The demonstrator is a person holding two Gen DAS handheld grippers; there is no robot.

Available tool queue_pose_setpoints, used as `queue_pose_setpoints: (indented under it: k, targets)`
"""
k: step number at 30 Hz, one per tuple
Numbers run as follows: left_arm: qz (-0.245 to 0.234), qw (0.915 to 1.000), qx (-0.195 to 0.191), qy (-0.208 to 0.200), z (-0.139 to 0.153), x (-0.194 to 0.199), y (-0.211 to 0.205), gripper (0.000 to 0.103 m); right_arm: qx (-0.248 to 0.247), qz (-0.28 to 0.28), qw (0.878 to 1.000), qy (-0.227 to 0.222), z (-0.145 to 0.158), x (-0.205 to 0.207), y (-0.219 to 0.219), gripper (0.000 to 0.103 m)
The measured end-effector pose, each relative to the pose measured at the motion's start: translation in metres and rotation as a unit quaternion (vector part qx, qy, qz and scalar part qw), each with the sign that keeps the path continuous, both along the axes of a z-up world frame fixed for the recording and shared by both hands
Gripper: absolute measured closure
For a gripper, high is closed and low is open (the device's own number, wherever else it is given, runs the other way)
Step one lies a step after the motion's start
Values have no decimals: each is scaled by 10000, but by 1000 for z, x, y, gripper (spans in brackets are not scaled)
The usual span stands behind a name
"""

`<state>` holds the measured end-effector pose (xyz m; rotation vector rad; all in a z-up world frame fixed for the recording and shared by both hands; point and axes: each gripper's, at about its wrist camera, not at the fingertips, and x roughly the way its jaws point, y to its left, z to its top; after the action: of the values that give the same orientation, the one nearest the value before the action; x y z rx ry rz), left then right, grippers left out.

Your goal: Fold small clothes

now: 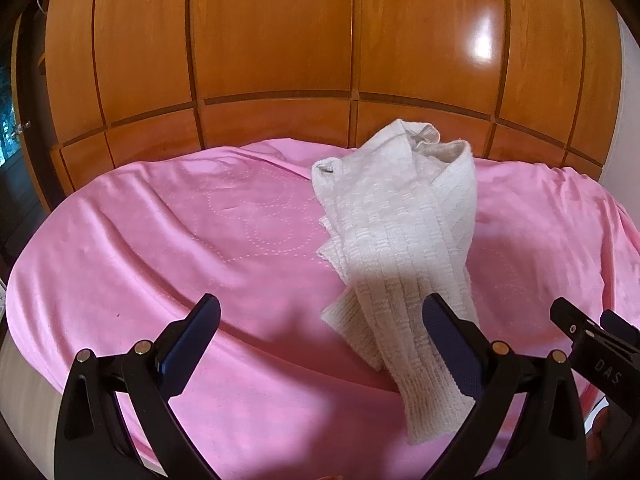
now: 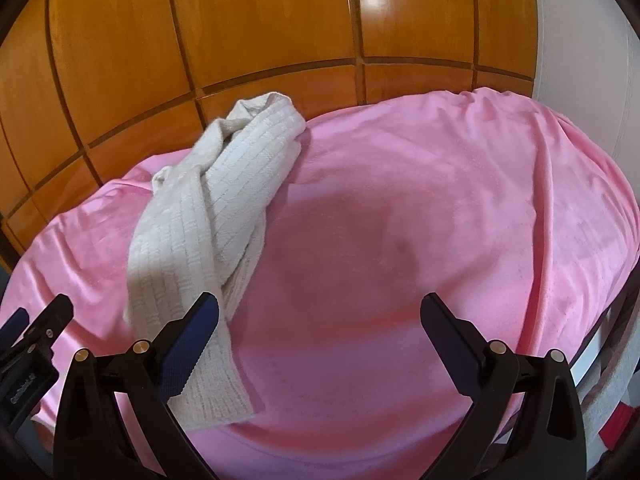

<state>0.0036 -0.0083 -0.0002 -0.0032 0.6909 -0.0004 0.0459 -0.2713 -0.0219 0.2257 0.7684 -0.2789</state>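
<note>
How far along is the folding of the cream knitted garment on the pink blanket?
Done: nothing; the cream knitted garment lies bunched and twisted on the pink blanket. In hand: nothing; the left gripper and right gripper are both open and empty near its near end. Left: spreading it flat and all the folding.

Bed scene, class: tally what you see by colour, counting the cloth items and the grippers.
Pink: 1, the blanket
Cream: 1, the knitted garment
Black: 2, the left gripper and the right gripper, both open
Total: 4
</note>
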Motion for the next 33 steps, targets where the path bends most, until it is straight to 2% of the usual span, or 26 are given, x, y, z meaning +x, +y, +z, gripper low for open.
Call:
queue_pose_setpoints:
  k: [21, 24, 27, 29, 33]
  targets:
    - [-278, 9994, 136, 136, -3, 7, -18, 2, 121, -254, 9996, 74, -6, 6, -22, 3]
    - [-673, 9975, 81, 172, -1, 10, -29, 2, 134, -366, 9992, 81, -6, 6, -30, 3]
    - [-1244, 9916, 318, 139, -5, 11, -54, 5, 133, -521, 9985, 127, -9, 5, -42, 3]
    - [-1649, 9848, 448, 316, -13, 16, -75, 7, 144, -617, 9979, 156, -10, 5, -50, 3]
    - [-1992, 9752, 709, 656, -36, 29, -102, 16, 169, -756, 9968, 212, -13, 4, -58, 3]
